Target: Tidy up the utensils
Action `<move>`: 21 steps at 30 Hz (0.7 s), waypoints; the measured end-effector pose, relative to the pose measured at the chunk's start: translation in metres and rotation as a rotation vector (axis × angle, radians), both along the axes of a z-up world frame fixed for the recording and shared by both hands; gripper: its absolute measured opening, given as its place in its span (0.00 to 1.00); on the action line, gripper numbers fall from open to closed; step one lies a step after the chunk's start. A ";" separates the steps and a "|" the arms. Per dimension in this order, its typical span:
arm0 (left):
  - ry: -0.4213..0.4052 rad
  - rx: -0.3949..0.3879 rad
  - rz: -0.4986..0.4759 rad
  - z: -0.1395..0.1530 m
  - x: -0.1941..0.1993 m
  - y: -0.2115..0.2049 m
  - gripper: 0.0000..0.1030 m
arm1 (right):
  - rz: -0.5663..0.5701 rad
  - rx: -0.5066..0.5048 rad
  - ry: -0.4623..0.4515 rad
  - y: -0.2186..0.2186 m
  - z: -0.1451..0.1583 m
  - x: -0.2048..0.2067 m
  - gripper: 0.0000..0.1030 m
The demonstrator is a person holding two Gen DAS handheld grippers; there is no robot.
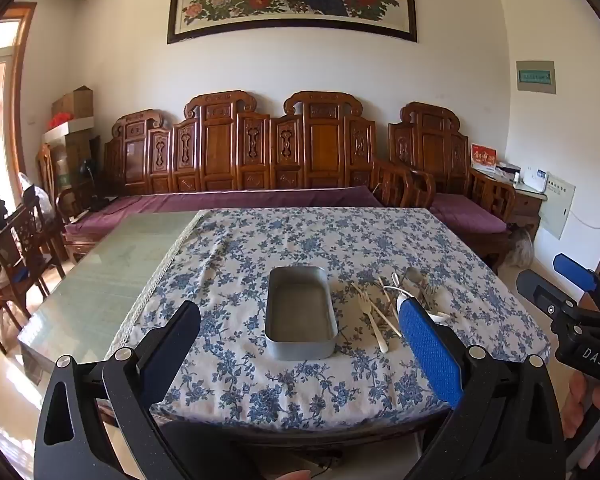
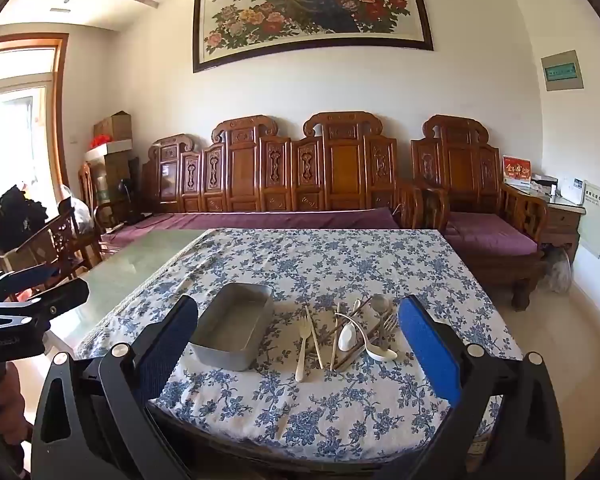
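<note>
An empty grey metal tray stands on the blue-flowered tablecloth. To its right lies a loose pile of utensils: a cream plastic fork, chopsticks, white spoons, a metal spoon and a metal fork. My left gripper is open and empty, held above the table's near edge in front of the tray. My right gripper is open and empty, held in front of the pile. The right gripper also shows at the right edge of the left wrist view.
The tablecloth covers the right part of a glass-topped table. Carved wooden sofas with purple cushions stand behind the table. Wooden chairs stand at the left. A small side table stands at the right wall.
</note>
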State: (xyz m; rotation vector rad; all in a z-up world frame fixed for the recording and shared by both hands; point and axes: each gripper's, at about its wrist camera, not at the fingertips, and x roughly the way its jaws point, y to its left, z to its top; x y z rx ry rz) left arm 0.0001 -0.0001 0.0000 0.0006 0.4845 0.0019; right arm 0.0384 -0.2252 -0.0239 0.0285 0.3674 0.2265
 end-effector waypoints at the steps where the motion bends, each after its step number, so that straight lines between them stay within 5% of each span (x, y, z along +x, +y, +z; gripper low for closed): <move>1: -0.002 0.000 -0.001 0.000 0.000 0.000 0.94 | 0.000 0.001 0.001 0.000 0.000 0.000 0.97; 21: -0.008 -0.001 0.000 0.007 0.001 -0.001 0.94 | 0.000 0.000 -0.003 0.003 0.003 -0.003 0.98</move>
